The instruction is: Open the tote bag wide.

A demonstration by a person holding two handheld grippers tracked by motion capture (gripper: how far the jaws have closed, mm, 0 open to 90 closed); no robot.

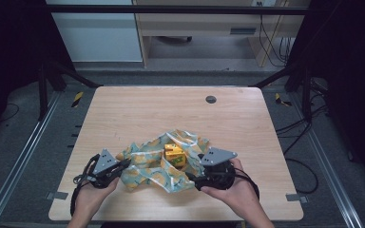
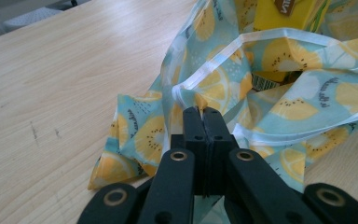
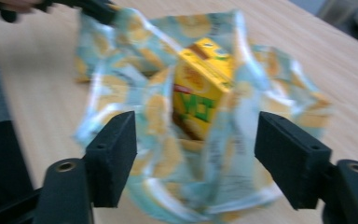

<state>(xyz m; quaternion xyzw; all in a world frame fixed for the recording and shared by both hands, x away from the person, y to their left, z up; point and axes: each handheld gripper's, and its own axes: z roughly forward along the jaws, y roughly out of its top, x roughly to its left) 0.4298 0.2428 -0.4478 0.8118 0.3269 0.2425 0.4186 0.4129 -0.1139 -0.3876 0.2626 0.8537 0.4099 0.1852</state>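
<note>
The yellow box (image 1: 175,156) sits in the middle of the fruit-print bag (image 1: 161,164), on the near part of the table (image 1: 138,109). The bag lies loose and crumpled around the box, with its white-edged rim folded over.

The left gripper (image 2: 204,122) is at the left end of the bag. Its jaws are squeezed tight on a fold of the bag's rim.

The right gripper (image 3: 196,154) is on the near right side. Its jaws stand wide apart and hold nothing; the bag and the box show between them, farther off.

What could go wrong? With just one end pinched, the bag could sag shut and hide the box. If the left gripper pulls, the thin cloth could slip out, or the box could tip over and slide out onto the table. The right gripper could also grab cloth when it means to grab the box.
</note>
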